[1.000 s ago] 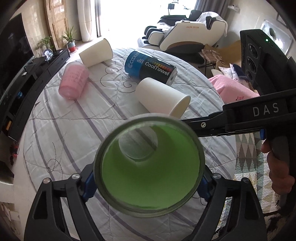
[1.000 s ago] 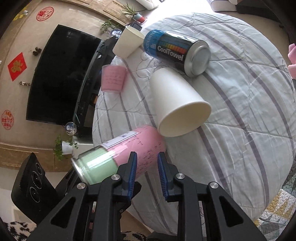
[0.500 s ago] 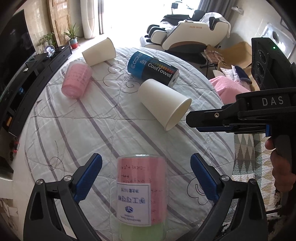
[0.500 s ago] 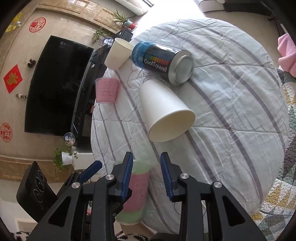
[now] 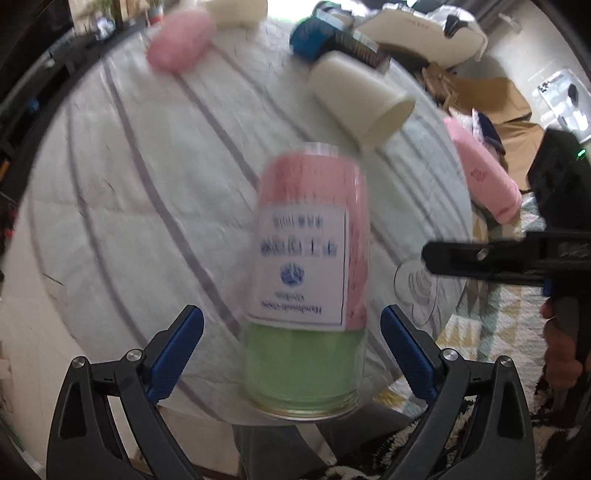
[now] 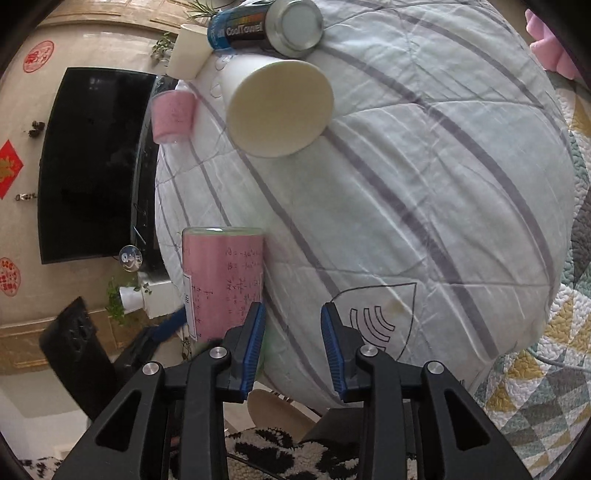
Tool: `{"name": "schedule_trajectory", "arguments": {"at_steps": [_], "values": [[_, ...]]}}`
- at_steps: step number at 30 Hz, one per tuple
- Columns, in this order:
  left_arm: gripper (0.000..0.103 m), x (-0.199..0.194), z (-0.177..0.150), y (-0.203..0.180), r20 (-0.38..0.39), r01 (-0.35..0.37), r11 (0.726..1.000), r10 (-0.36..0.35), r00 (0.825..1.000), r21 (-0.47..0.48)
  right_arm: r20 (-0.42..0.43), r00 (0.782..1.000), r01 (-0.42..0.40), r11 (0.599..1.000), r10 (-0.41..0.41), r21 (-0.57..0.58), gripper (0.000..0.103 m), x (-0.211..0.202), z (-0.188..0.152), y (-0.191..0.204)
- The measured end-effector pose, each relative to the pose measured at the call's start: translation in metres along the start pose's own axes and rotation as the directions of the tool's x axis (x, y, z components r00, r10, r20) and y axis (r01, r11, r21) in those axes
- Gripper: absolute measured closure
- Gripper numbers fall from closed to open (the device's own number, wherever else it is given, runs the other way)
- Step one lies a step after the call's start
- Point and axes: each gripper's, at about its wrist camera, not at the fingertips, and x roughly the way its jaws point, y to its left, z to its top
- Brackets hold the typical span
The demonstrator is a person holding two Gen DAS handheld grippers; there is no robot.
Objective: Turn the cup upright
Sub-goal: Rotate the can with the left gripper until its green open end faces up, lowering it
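Quilted table (image 5: pixel 122 192) | cup (image 5: pixel 306 280) standing between spread left fingers (image 5: pixel 177 347)

Two white paper cups (image 6: pixel 275 107) (image 6: pixel 186 51), two pink tumblers (image 5: pixel 306 280) (image 5: pixel 179 38), one CoolTowel can (image 6: pixel 258 26), two grippers (image 5: pixel 291 354) (image 6: pixel 291 347).

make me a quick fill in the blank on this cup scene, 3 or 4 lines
1. The left gripper fingers stand ____ on either side of the pink and green cup, not touching it.
2. The white label on that cup reads upside ____.
3. The nearest white paper cup lies on its ____ on the striped cloth.
4. The CoolTowel can is mostly ____ and black.

Missing words: open; down; side; blue
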Motion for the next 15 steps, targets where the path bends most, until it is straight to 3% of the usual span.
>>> {"name": "schedule_trajectory", "arguments": {"at_steps": [1, 2, 6, 9, 15], "values": [[0.030, 0.006, -0.001, 0.000, -0.027, 0.018, 1.000, -0.019, 0.999, -0.009, -0.006, 1.000, 0.005, 1.000, -0.005, -0.011, 0.070, 0.001, 0.001, 0.002], [0.031, 0.010, -0.002, 0.000, -0.057, 0.034, 0.999, -0.035, 0.998, -0.024, -0.018, 1.000, 0.013, 1.000, -0.014, -0.016, 0.067, 0.004, 0.002, 0.003], [0.031, -0.005, -0.001, -0.007, -0.057, 0.040, 0.999, -0.040, 0.998, 0.002, -0.047, 0.999, 0.009, 1.000, -0.009, -0.013, 0.065, 0.016, 0.005, 0.008], [0.032, -0.020, 0.006, -0.007, -0.055, 0.079, 0.997, -0.079, 0.995, 0.003, -0.010, 1.000, 0.019, 0.999, -0.019, -0.039, 0.065, 0.013, 0.008, 0.019], [0.032, -0.039, 0.019, -0.014, -0.033, 0.063, 0.996, -0.062, 0.998, 0.057, 0.053, 0.998, -0.014, 0.984, 0.024, -0.179, 0.065, -0.016, 0.030, 0.041]]}}
